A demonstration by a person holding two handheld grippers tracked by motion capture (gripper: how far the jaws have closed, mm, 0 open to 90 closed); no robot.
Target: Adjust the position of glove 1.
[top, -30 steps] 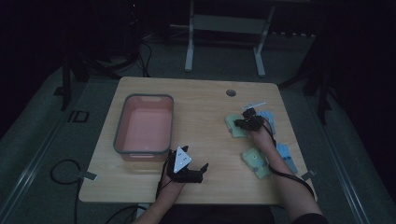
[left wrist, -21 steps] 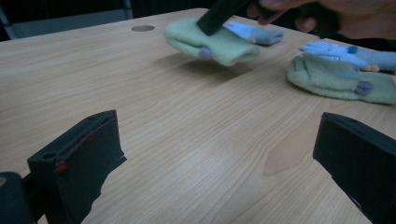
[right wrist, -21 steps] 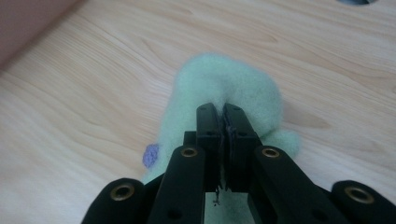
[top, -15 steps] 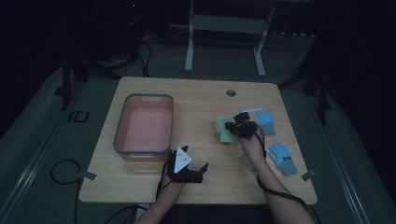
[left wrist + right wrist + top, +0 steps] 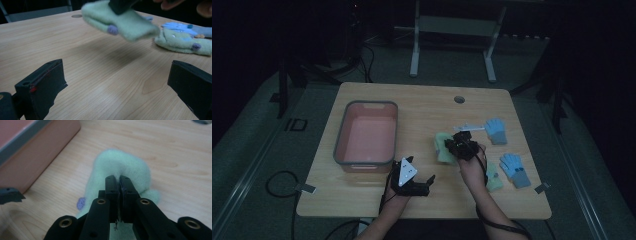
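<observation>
On the table (image 5: pixel 362 200): two green gloves (image 5: pixel 443 148), two blue gloves (image 5: pixel 496 130), one bin (image 5: pixel 343 135).

Two green mittens (image 5: pixel 443 148) (image 5: pixel 493 177), two blue gloves (image 5: pixel 496 130) (image 5: pixel 515 169), one pink bin (image 5: pixel 366 135), one table (image 5: pixel 422 107)

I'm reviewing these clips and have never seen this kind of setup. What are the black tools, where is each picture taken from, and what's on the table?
A person stands at a wooden table holding a hand-operated two-jaw tool in each hand. One picture looks down from above; the other two come from cameras riding on each tool, looking along its jaws. The right gripper is shut on a fuzzy green mitten and carries it above the table, between the other gloves and a pink bin. The left gripper rests near the table's front edge with its jaws wide open and empty. A second green mitten and two blue gloves lie to the right.
</observation>
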